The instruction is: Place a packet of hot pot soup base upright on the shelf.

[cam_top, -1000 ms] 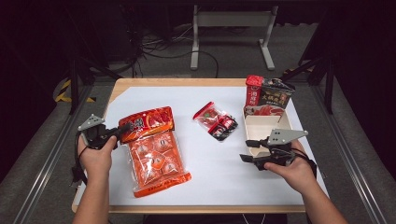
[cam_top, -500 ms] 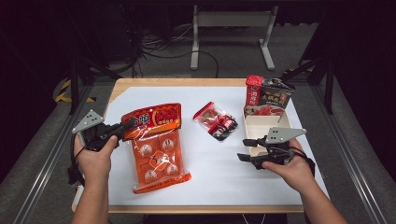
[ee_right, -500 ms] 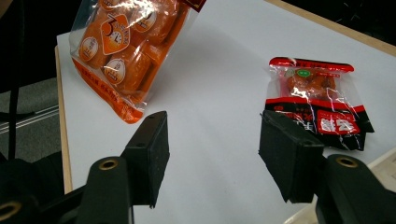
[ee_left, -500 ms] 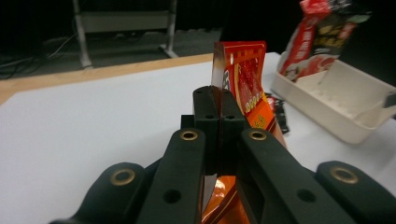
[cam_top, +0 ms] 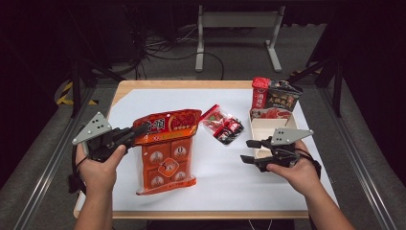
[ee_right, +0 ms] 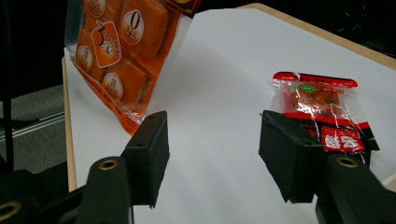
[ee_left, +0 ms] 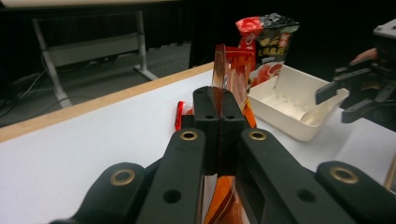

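At the table's left side, we find the left gripper [cam_top: 139, 130] clamped on the orange bag's [cam_top: 165, 151] top edge, bag hanging above the sheet. The right gripper [cam_top: 249, 151] stands apart, empty, near the tray [cam_top: 265, 128].

left gripper [cam_top: 138, 132] | we see black jaws, brass rivets, grey triangular plate | right gripper [cam_top: 248, 151] | same build, black cable

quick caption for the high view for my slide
Left gripper lifts an orange snack bag by its top edge while the open right gripper waits beside a white tray.
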